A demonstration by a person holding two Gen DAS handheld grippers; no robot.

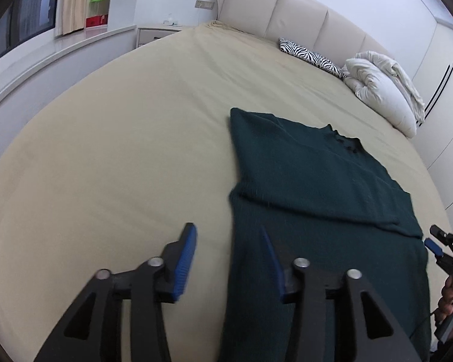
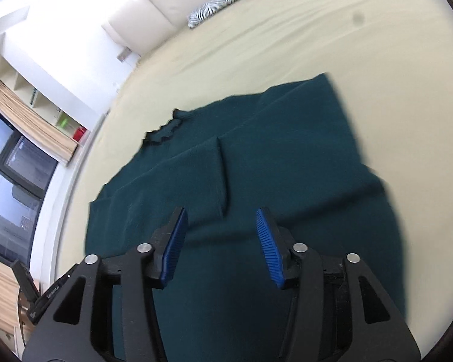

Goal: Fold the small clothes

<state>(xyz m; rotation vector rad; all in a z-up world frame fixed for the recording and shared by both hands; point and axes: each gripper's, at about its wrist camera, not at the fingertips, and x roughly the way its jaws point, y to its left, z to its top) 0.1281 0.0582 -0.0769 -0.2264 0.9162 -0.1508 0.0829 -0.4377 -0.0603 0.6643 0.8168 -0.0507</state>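
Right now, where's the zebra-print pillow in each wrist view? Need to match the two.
Left wrist: zebra-print pillow sits upper right of centre, at the foot of the headboard, left of the white duvet bundle.
Right wrist: the pillow is near the top, just left of centre, again against the headboard.
Shared landmark: the dark green garment, spread on the bed nearer the camera than the pillow.

No legible text, faint white lettering on black tongs body (image 2: pixel 53 292), too small to read
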